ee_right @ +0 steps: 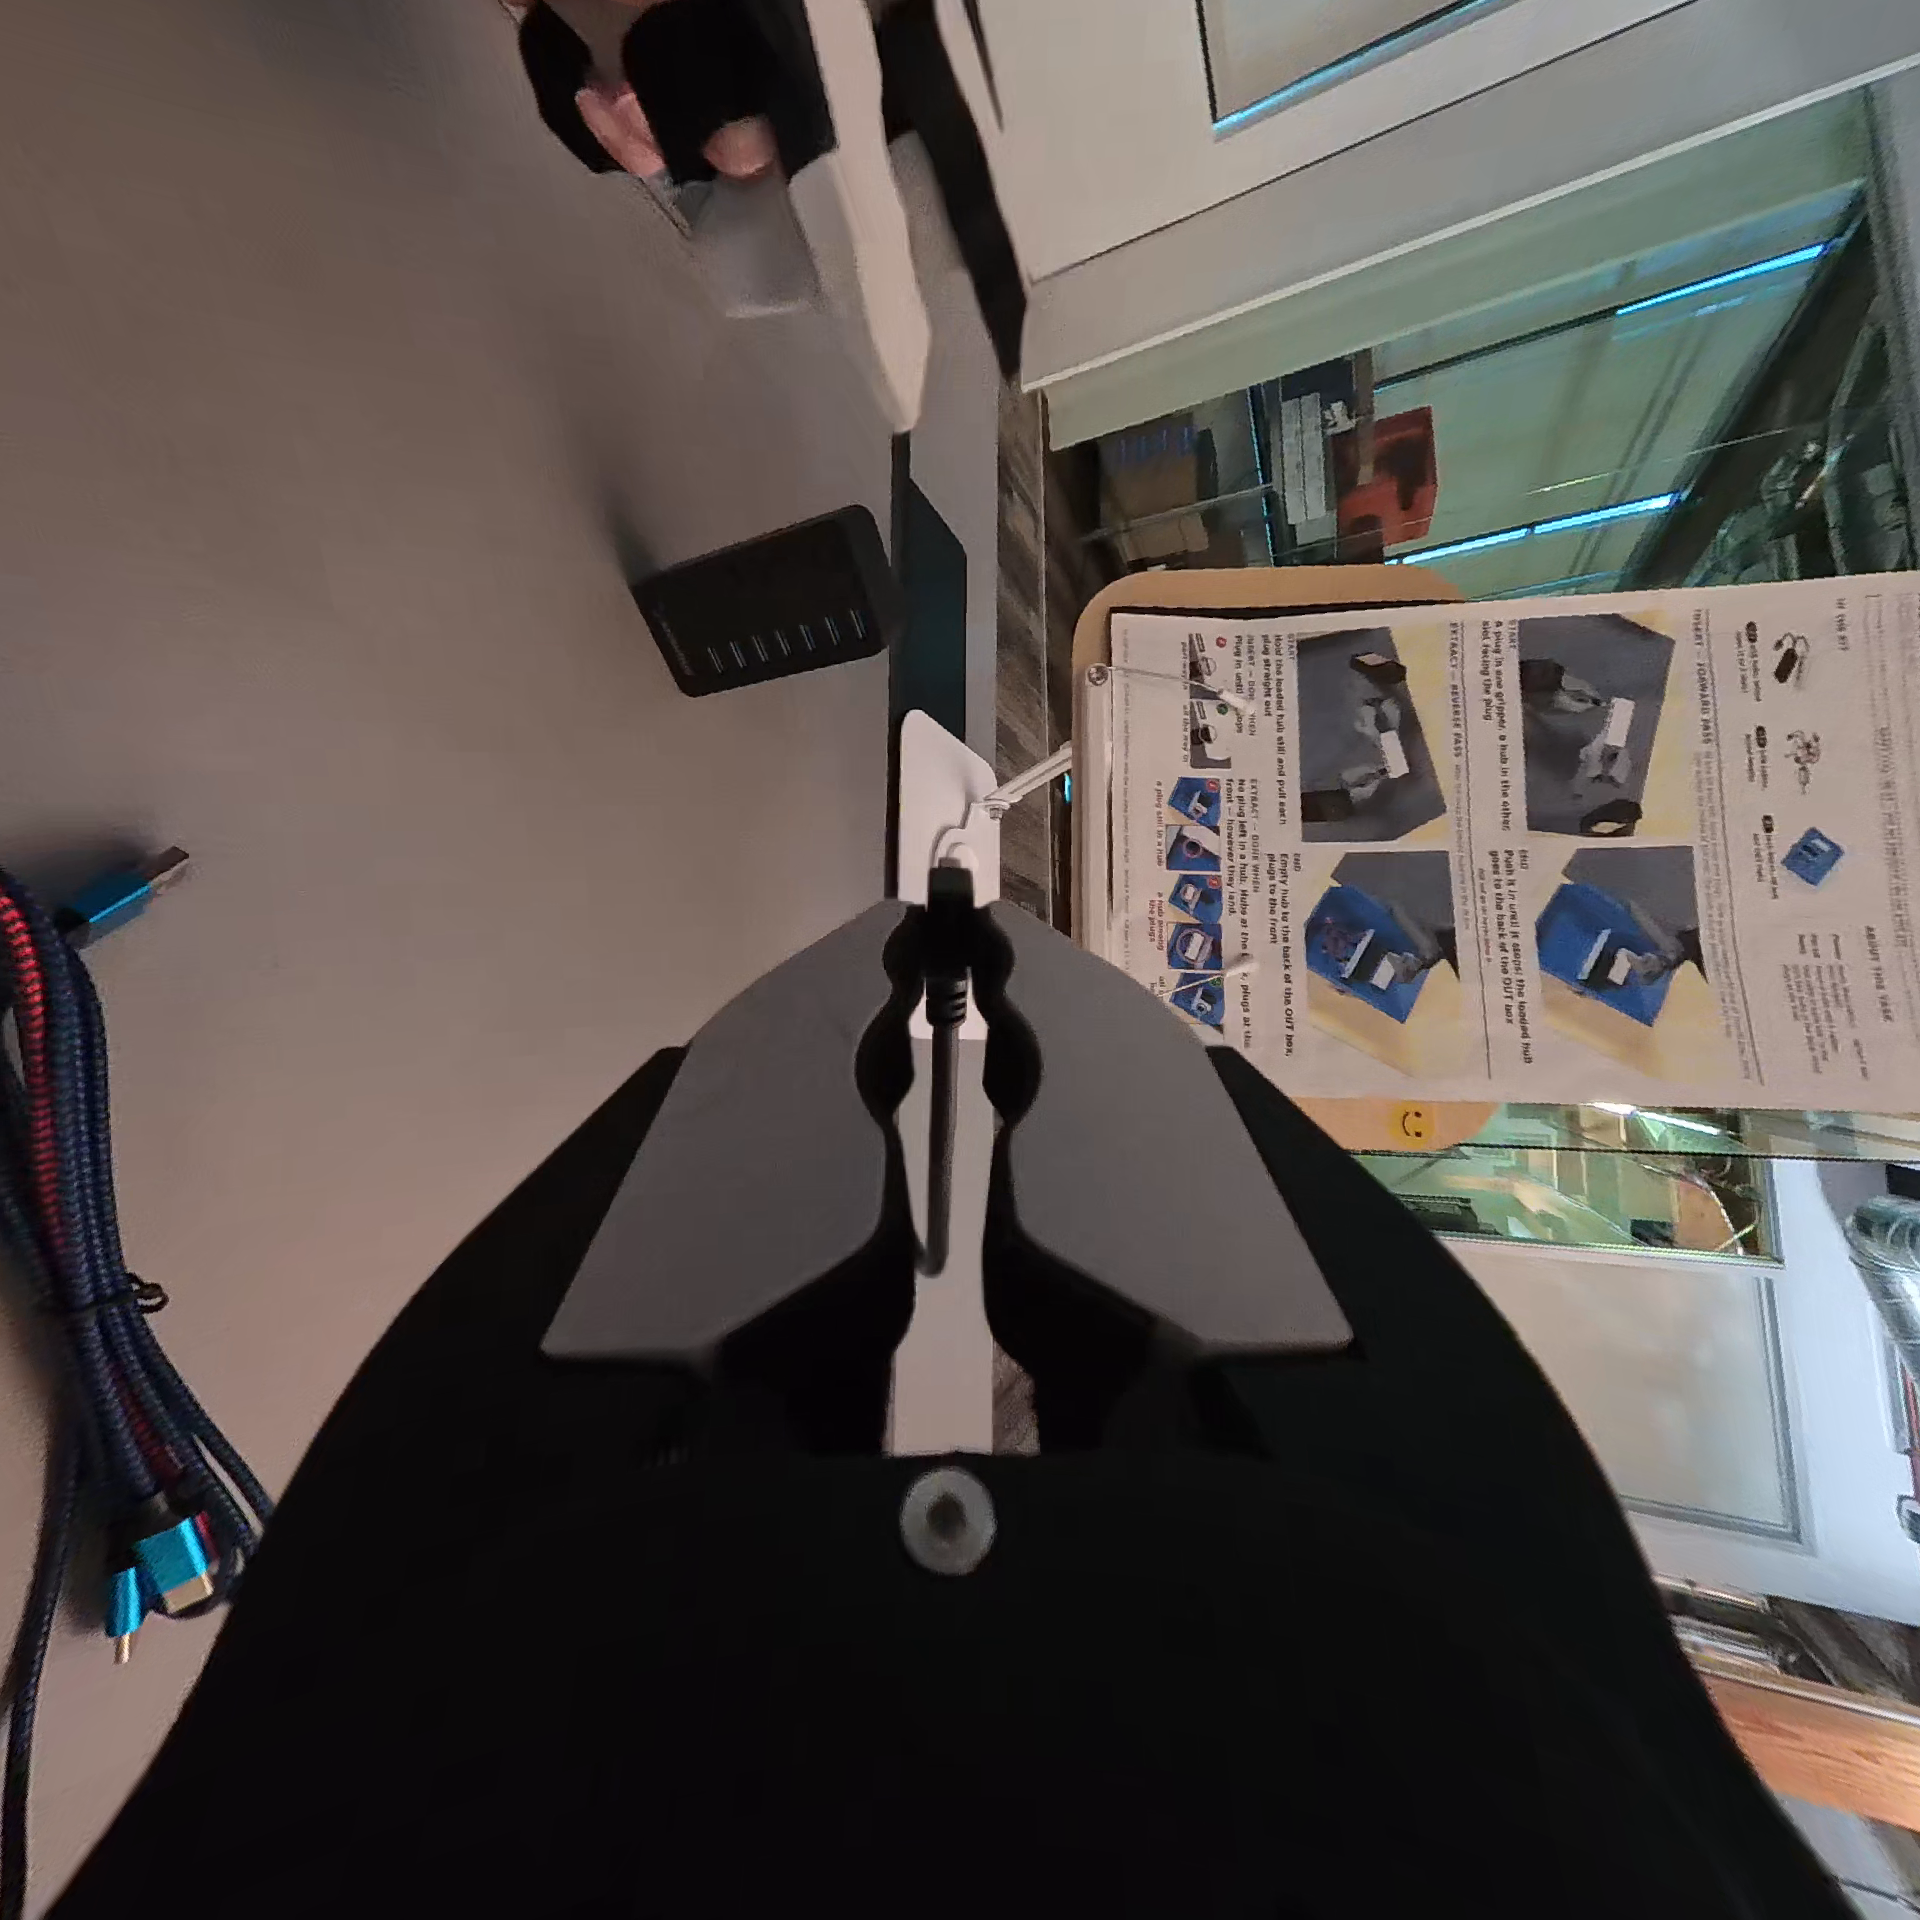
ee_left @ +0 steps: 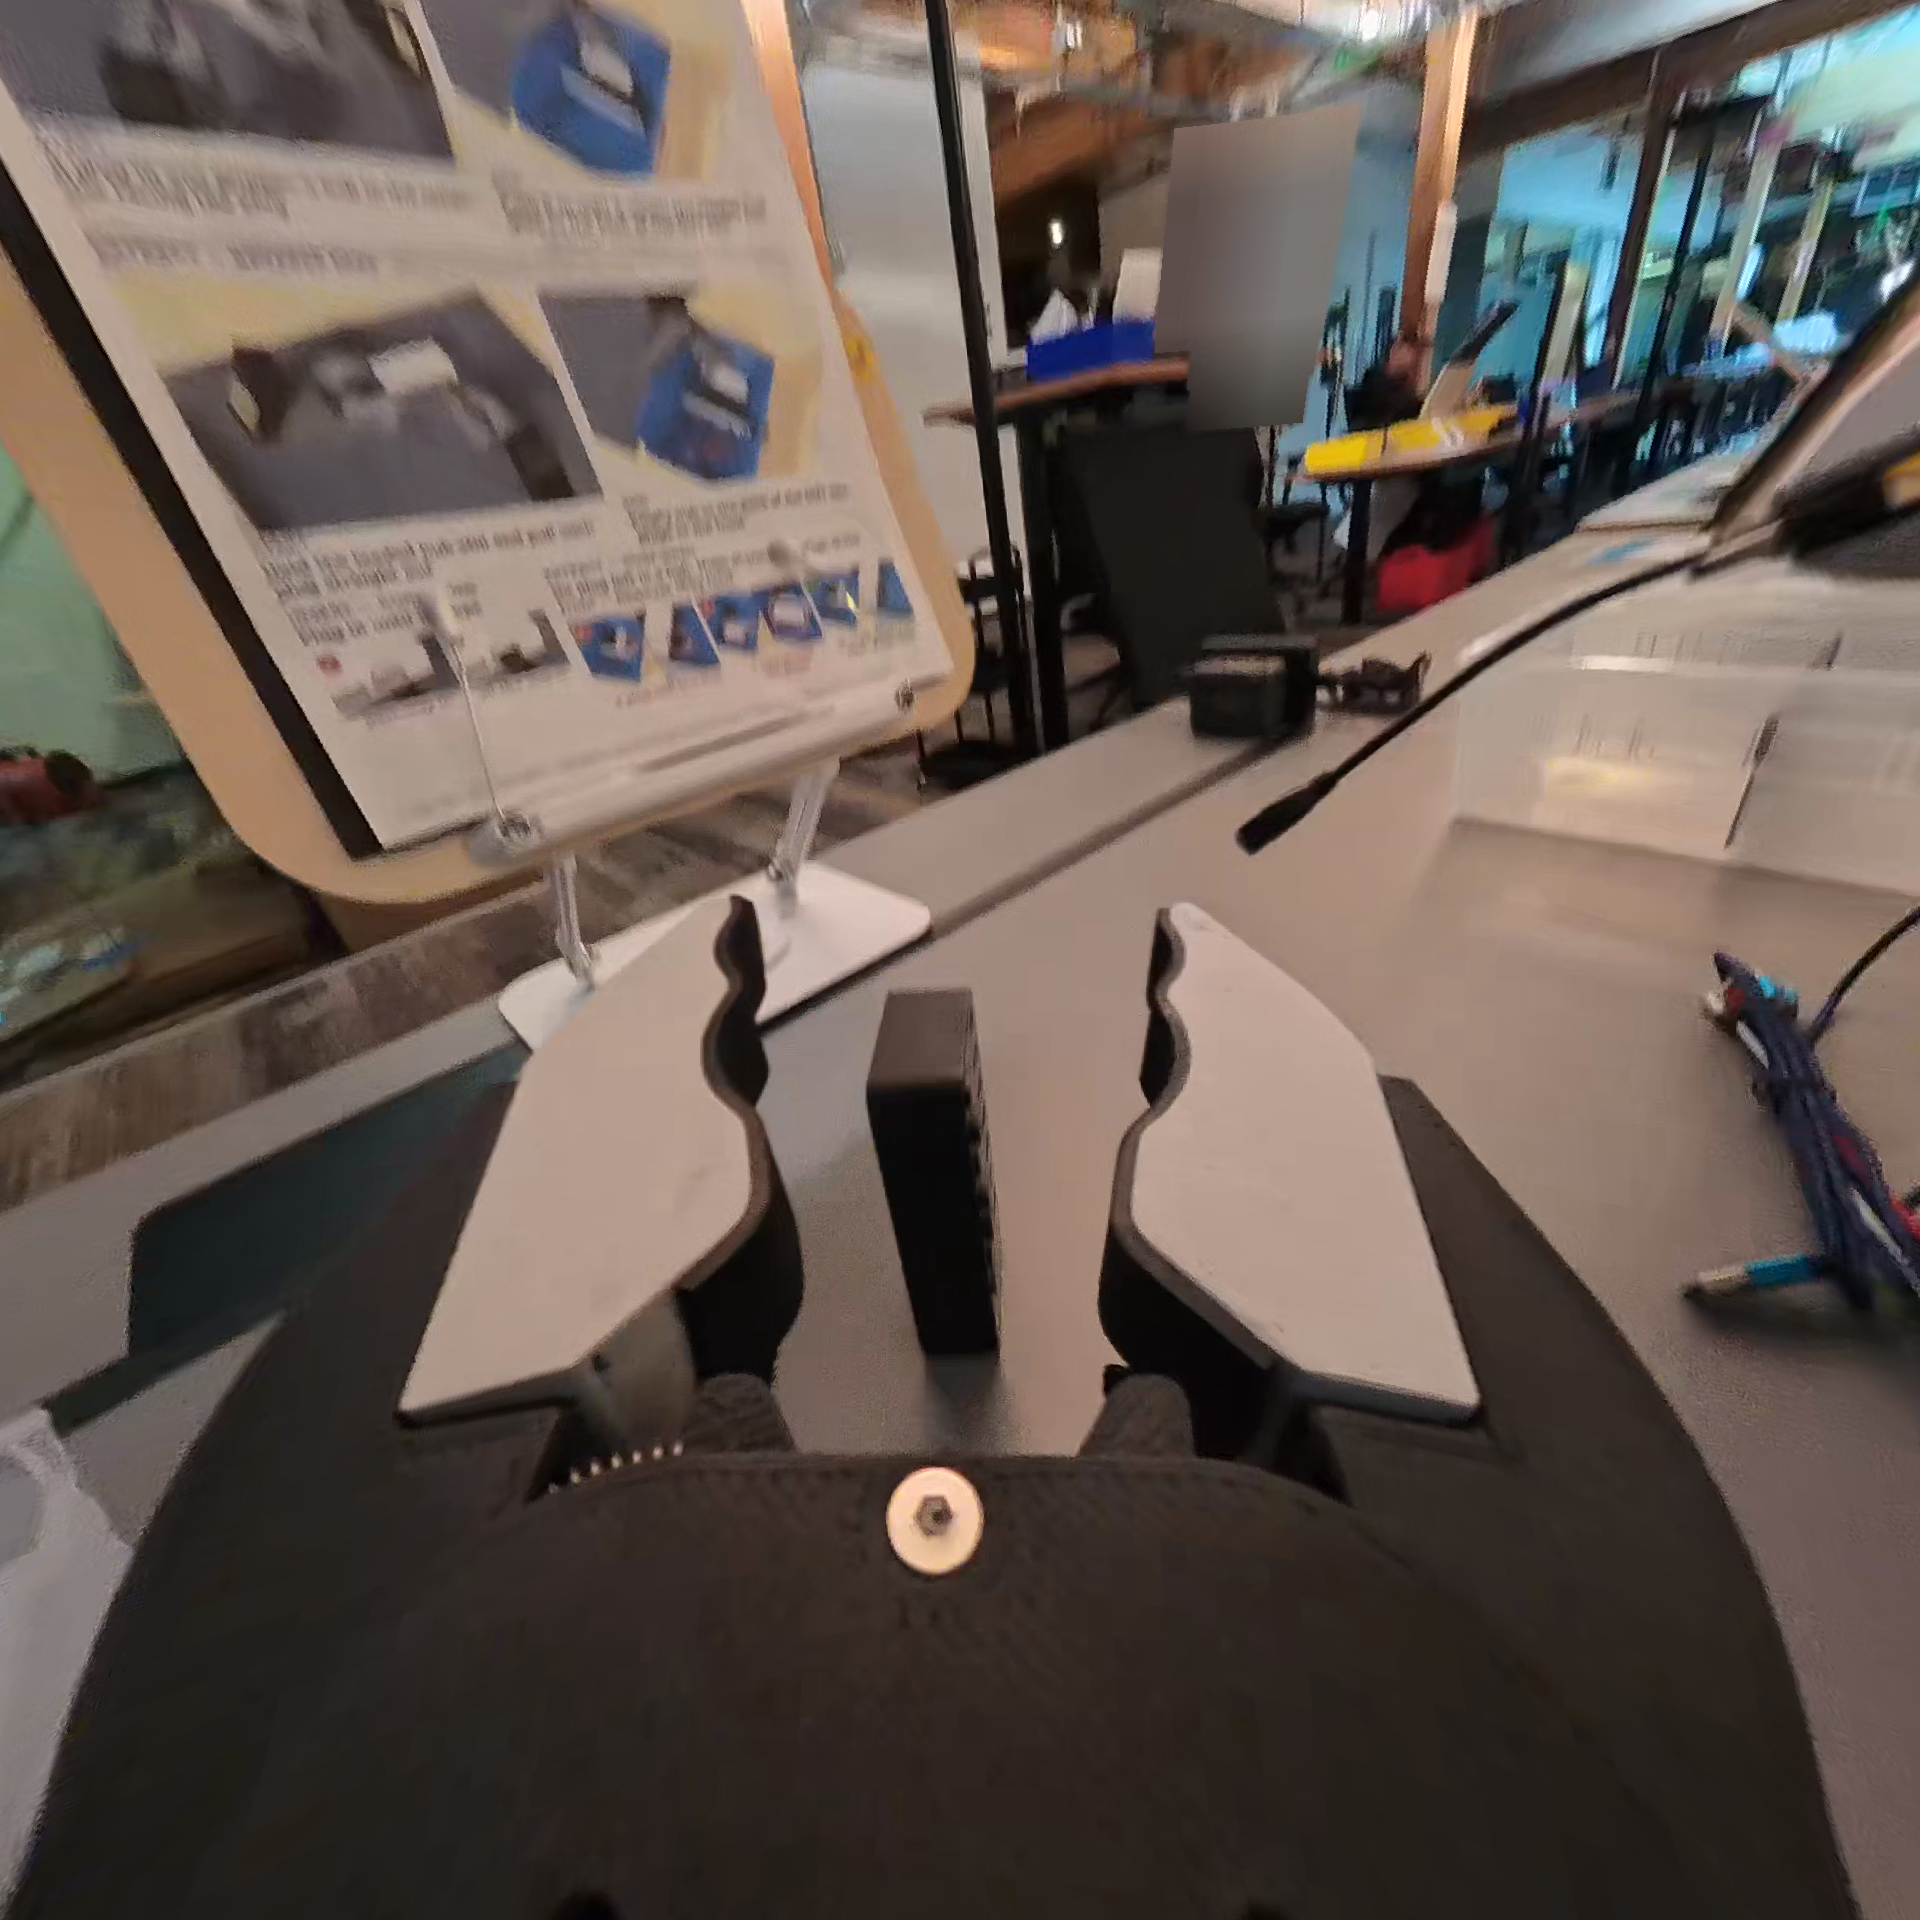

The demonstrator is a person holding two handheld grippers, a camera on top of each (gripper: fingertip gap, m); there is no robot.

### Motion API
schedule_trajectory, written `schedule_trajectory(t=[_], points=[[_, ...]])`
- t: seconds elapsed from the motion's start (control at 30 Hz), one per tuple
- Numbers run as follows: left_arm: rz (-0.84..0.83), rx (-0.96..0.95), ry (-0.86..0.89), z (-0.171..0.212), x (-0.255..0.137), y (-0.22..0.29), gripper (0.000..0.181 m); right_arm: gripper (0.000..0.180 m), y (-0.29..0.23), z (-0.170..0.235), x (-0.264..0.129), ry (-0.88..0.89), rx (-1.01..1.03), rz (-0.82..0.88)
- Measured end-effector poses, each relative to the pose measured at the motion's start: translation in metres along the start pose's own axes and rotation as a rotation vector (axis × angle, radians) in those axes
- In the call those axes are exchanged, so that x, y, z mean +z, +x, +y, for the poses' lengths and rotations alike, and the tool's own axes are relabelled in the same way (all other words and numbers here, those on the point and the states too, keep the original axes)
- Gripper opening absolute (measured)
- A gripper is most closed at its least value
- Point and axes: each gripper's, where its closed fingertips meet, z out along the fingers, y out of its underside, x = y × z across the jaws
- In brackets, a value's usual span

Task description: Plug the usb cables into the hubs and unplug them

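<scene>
The left tongs (ee_left: 951, 997) stand wide apart astride the black hub (ee_left: 935, 1169) on the bench (ee_left: 1351, 1018), not yet gripping. The right tongs (ee_right: 948, 971) pinch a black cable plug (ee_right: 948, 935). Next, I'd guess: clamp the hub, then line the plug up with a port.

Soft, even indoor light on my table (ee_left: 1299, 1039), only faint shadows. The sheet (ee_left: 499, 416) smears with motion blur in my left view but is sharper in my right. Edges bend fisheye-style; the background stays soft, windows glowing blue.
</scene>
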Motion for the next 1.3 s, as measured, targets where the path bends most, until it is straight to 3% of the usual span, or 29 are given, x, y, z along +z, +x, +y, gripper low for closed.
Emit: schedule_trajectory(t=[0.1,0.43,0.57,0.7,0.87,0.97,1.2,1.3], points=[[0.028,-0.003,-0.114,0.031,0.006,-0.002,0.075,0.009,0.001,0.002,-0.001,-0.016,-0.004,0.005],[0.058,-0.010,-0.465,0.116,0.021,0.005,0.065,0.009,0.005,0.006,-0.002,-0.030,0.006,0.014],[0.013,-0.102,-0.467,0.116,0.032,-0.001,0.060,0.009,0.006,0.008,-0.001,-0.035,0.013,0.008],[0.002,-0.073,-0.537,0.127,0.037,-0.003,0.055,0.009,0.004,0.012,0.000,-0.050,0.012,0.000],[0.013,-0.162,-0.447,0.113,0.042,0.000,0.055,0.009,0.004,0.017,0.000,-0.062,0.020,-0.010],[0.001,-0.113,-0.525,0.124,0.038,-0.001,0.060,0.009,0.006,0.018,-0.002,-0.061,0.025,-0.005],[0.011,-0.025,-0.713,0.152,0.036,-0.002,0.050,0.009,0.007,0.020,-0.003,-0.064,0.032,-0.007],[0.025,-0.026,-0.729,0.155,0.039,-0.002,0.033,0.009,0.006,0.021,-0.002,-0.069,0.033,-0.013]])
